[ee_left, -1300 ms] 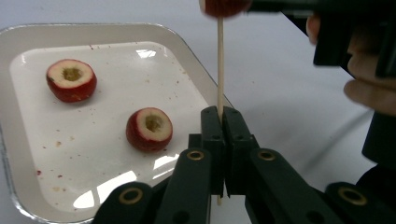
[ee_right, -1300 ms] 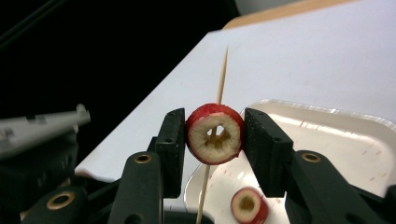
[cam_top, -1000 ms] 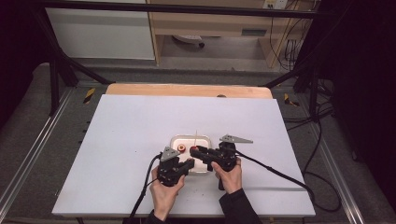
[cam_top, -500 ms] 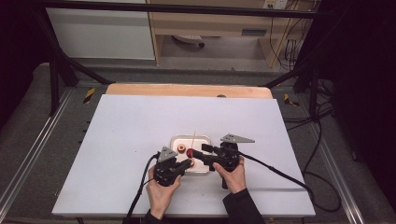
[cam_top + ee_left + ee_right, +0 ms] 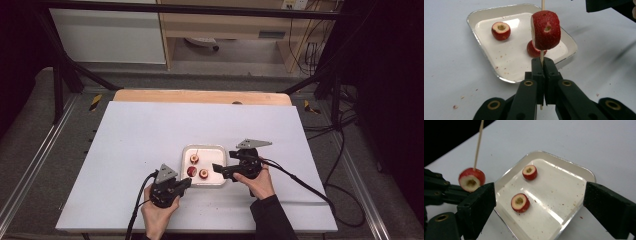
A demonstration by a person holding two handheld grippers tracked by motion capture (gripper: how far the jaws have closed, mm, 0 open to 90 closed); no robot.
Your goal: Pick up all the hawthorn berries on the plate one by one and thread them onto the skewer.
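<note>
Skewer (image 5: 541, 58) with one fruit slice (image 5: 545, 29) clamped in left gripper (image 5: 543, 65), two slices in tray (image 5: 544, 157), right gripper (image 5: 537, 202) spread wide

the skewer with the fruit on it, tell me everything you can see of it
The skewer is a thin, pale wooden stick, held roughly upright. The left gripper is shut on its lower part, and a short end shows below the jaws. One red fruit piece with a pale cut face and a hollowed core is threaded on it, just above the jaws. The bare stick carries on above the fruit. It hangs at the near edge of the white tray, where two more pieces lie.
</note>
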